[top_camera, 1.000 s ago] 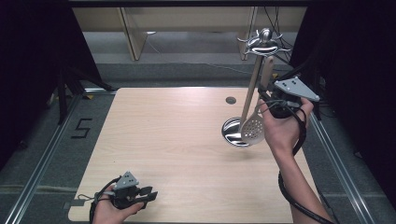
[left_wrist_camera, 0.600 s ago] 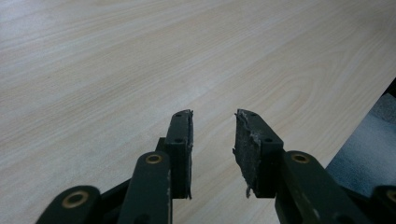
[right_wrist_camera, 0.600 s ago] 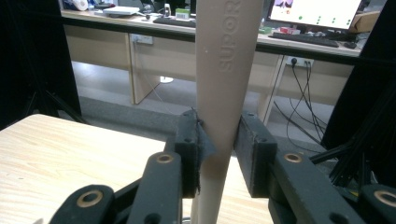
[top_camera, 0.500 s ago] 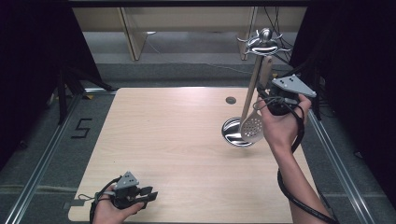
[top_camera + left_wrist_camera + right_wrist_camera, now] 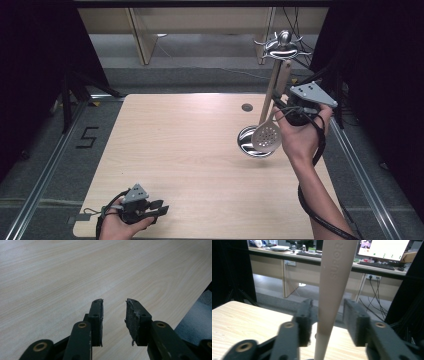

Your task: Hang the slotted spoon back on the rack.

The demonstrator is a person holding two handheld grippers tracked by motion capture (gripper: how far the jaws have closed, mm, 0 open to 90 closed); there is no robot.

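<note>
A person stands at a pale wooden counter (image 5: 190,150) with a claw in each hand. The right claw (image 5: 281,106) is raised near the far right side, beside a beige slotted spoon (image 5: 266,135). The spoon hangs from a metal rack (image 5: 281,45) whose round base (image 5: 246,140) sits on the counter behind the spoon's perforated head. In the right gripper view the spoon's handle (image 5: 332,290) stands between the two jaws; these have just been opening, with a gap visible on the right side, so the pads no longer press it. The left claw (image 5: 159,209) rests low at the near left edge, jaws apart and holding nothing, above bare wood.
</note>
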